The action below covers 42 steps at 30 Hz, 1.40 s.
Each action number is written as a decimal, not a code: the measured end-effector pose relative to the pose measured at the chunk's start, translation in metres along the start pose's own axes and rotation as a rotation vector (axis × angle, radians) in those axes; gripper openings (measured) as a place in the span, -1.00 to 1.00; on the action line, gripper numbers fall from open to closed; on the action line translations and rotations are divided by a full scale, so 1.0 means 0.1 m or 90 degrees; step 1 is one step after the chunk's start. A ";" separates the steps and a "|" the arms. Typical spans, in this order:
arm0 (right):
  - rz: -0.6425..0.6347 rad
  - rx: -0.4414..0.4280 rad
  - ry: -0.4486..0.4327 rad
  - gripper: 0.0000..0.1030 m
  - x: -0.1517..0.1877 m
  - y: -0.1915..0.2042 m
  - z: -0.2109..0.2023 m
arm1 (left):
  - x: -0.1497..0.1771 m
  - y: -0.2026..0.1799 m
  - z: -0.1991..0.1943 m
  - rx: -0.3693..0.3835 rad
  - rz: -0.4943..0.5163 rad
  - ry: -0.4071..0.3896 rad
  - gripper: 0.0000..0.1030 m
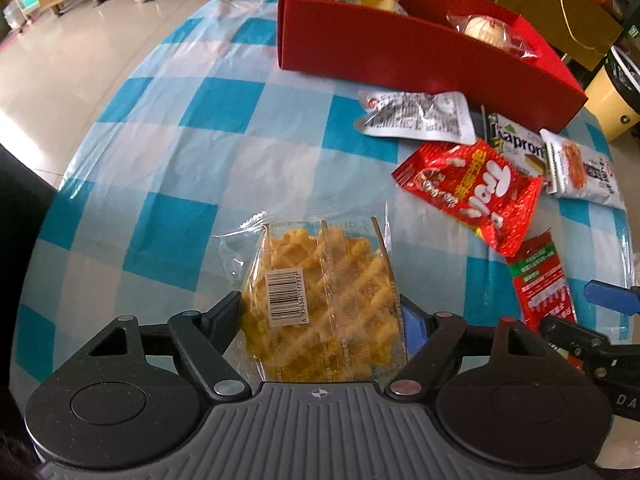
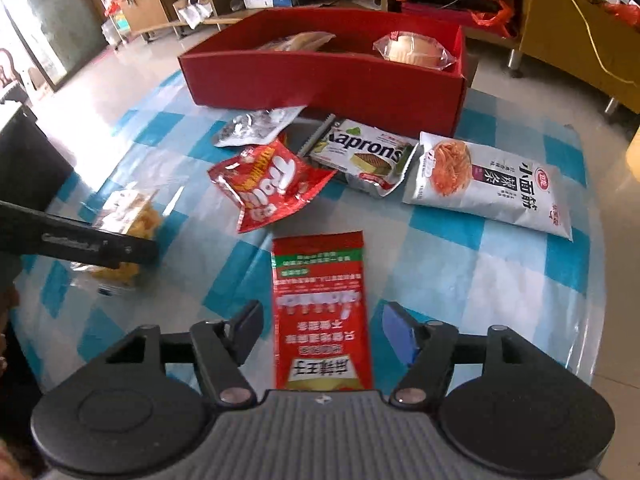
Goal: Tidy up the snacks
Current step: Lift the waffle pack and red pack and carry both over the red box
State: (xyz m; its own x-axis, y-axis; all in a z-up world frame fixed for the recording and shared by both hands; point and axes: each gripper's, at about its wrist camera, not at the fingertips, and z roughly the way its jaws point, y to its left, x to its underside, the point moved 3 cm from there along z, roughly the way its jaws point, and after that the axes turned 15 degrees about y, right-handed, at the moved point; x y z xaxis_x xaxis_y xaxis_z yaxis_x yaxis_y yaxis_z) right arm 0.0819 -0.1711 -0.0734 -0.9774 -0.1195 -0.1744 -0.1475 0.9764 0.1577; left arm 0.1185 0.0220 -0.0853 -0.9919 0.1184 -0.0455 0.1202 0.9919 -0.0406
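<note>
Between the left gripper's point(image 1: 322, 312) two fingers sits a clear packet of yellow lattice crackers point(image 1: 320, 304), barcode label up. Both pads press against the packet's sides, so this gripper is pinching it; most of the packet reaches out ahead of the fingertips over the blue-and-white checked tablecloth point(image 1: 168, 152).

Over on the right gripper point(image 2: 324, 334), a long red sachet point(image 2: 320, 308) with green and white print lies lengthwise between the fingers, its far end well past the tips. A gap shows on each side between sachet and pads, so the jaws stand partly spread and are not clamping it. Whether the sachet lies flat on the cloth I cannot tell.

Ahead of the right gripper, slightly to its left, lies a crumpled red Trolli bag point(image 2: 268, 184). Beyond that is a silver packet point(image 2: 256, 126), and beside it a white Kaprons wafer pack point(image 2: 360, 156). To the right of the wafers rests a white noodle-snack bag point(image 2: 488, 188), apart from the sachet.

Farthest out stands the open red box point(image 2: 320, 84), its near wall just behind the silver packet and the wafers. Inside it are a wrapped round bun point(image 2: 412, 52) toward the right end and another wrapped pastry point(image 2: 300, 42) toward the left.
</note>
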 end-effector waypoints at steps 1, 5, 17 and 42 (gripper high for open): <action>-0.004 0.000 0.012 0.40 0.00 0.01 0.06 | 0.00 0.00 0.02 0.000 0.002 0.001 0.63; -0.042 0.049 0.009 0.51 -0.01 0.12 0.17 | 0.01 -0.01 0.03 -0.009 0.010 -0.003 0.66; -0.033 0.041 -0.017 -0.16 0.05 0.21 0.06 | 0.02 -0.06 0.02 -0.025 0.011 -0.010 0.61; 0.020 -0.022 -0.147 -0.17 -0.16 0.11 -0.62 | -0.10 -0.27 -0.59 0.052 0.022 -0.104 0.60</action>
State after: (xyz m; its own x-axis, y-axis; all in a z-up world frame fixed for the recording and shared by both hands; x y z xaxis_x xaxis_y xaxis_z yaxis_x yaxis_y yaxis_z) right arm 0.0867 -0.1691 -0.0087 -0.9214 -0.0409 -0.3863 -0.1268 0.9717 0.1995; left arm 0.1227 -0.0032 -0.0250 -0.9682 0.1373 -0.2090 0.1642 0.9794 -0.1173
